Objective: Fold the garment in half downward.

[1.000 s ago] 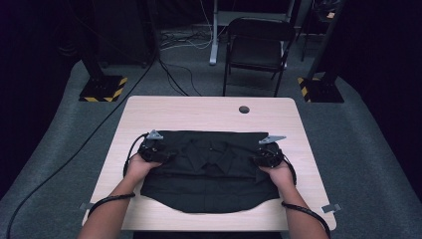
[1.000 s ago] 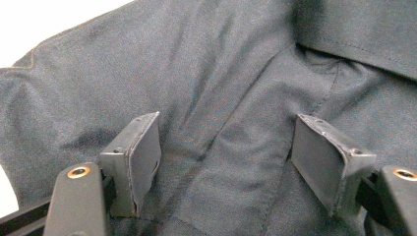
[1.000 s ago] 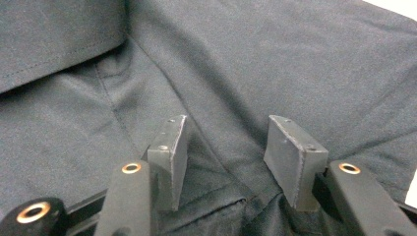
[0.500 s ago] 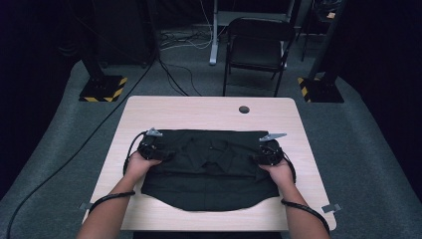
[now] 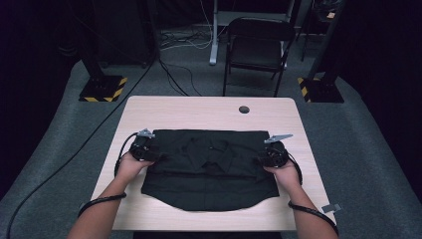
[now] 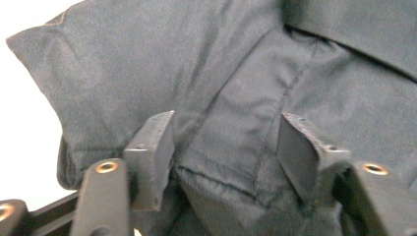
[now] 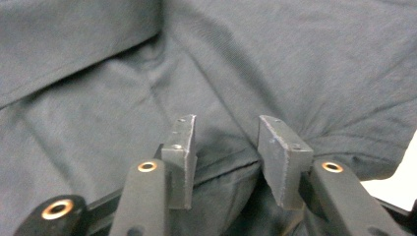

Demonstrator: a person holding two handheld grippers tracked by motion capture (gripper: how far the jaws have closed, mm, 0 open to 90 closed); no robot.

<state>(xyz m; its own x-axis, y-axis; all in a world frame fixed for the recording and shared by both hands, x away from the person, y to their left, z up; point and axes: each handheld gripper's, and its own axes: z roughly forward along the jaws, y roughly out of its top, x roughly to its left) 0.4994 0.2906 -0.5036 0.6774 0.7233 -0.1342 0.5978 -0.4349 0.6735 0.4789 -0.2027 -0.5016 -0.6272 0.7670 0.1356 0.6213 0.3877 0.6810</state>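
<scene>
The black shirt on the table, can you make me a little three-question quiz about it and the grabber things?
1. True or false: the black shirt lies spread flat on the table.
2. Which sides of the shirt are the left gripper and right gripper at? A) both at the near hem B) one at each side edge C) both at the collar
3. In the left gripper view, what lies between the gripper's two jaws?

Key
1. True.
2. B. The left gripper sits at the shirt's left edge, the right gripper at its right edge.
3. A fold of the shirt's cloth, with a stitched seam running through it. Both grippers' jaws have just been closing on cloth.
</scene>
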